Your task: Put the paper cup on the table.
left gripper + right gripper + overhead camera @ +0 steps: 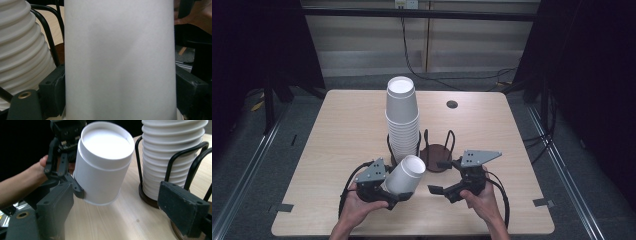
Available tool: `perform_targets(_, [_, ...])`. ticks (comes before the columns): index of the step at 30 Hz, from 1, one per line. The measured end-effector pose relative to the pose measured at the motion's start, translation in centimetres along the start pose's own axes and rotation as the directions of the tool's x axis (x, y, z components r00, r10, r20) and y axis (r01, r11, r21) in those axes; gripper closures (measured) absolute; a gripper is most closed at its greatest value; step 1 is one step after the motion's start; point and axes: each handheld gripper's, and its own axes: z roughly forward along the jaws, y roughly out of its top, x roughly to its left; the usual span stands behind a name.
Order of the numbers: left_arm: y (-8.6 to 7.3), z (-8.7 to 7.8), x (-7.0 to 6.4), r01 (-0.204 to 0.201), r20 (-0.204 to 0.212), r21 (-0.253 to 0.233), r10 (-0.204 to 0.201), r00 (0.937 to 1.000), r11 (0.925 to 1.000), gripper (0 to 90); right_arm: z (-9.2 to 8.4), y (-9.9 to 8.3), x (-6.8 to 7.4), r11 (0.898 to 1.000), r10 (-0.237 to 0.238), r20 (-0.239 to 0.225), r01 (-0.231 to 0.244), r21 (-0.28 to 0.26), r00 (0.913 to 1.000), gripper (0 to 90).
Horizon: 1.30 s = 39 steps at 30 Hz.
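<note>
Each black tool, left tool point(398, 196) and right tool point(438, 176), carries a grey three-cornered perforated plate, brass-ringed screw holes, trailing black cables; forearms unsleeved

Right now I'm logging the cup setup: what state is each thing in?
Single cup: held, tilted, bottom facing up.
Left gripper: shut on the single cup.
Right gripper: open, holding nothing.
Cup stack: upright, upside down in its wire holder.
Second holder: empty.
</note>
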Motion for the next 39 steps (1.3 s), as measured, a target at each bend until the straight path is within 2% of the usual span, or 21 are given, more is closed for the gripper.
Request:
perform_targets(5, [0.4,-0.2,-0.1,-0.025,-0.006,0.063,0.025,0.9997,0.9977,15.3,0.2,-0.1,0.0,0.999,-0.007,-0.001,0.008,0.047,1.0000,13.1])
perform_targets(8, [0.4,-0.4,-0.1,-0.032,-0.005,0.072,0.032,0.9995,0.9969,15.3,0.2,-0.1,0.1,0.998,-0.009,-0.004,0.009,0.065,1.0000,13.1])
perform_targets(13, [0.4,-0.5,0.2,-0.012,-0.002,0.095,0.012,0.9999,0.9954,15.4,0.4,-0.2,0.0,0.993,-0.015,-0.002,0.015,0.113,0.9999,13.1])
perform_targets(19, [0.6,-0.3,-0.1,-0.034,0.006,0.138,0.034,0.9994,0.9898,15.5,0.6,-0.3,-0.1,0.984,-0.018,-0.029,0.023,0.178,0.9994,13.2])
perform_targets(25, [0.8,-0.1,-0.2,-0.079,0.005,0.209,0.080,0.9968,0.9747,15.6,0.9,-0.3,0.0,0.976,-0.033,-0.024,0.037,0.216,0.9992,13.2])
perform_targets(28, [0.8,0.1,-0.2,-0.082,0.009,0.223,0.082,0.9966,0.9713,15.7,1.1,-0.3,0.1,0.970,-0.045,-0.029,0.050,0.236,0.9986,13.2])
perform_targets(30, [0.9,0.3,-0.3,-0.101,0.007,0.258,0.103,0.9947,0.9608,15.7,1.2,-0.3,0.1,0.966,-0.051,-0.026,0.056,0.252,0.9983,13.2])
perform_targets(35, [1.2,0.6,-0.5,-0.113,0.026,0.281,0.110,0.9936,0.9531,15.7,1.6,0.1,0.2,0.959,-0.065,-0.039,0.073,0.273,0.9971,13.2])
perform_targets(39, [1.6,0.8,-0.6,-0.145,0.043,0.310,0.139,0.9894,0.9397,15.7,1.9,0.4,0.2,0.949,-0.069,-0.049,0.080,0.304,0.9964,13.2])
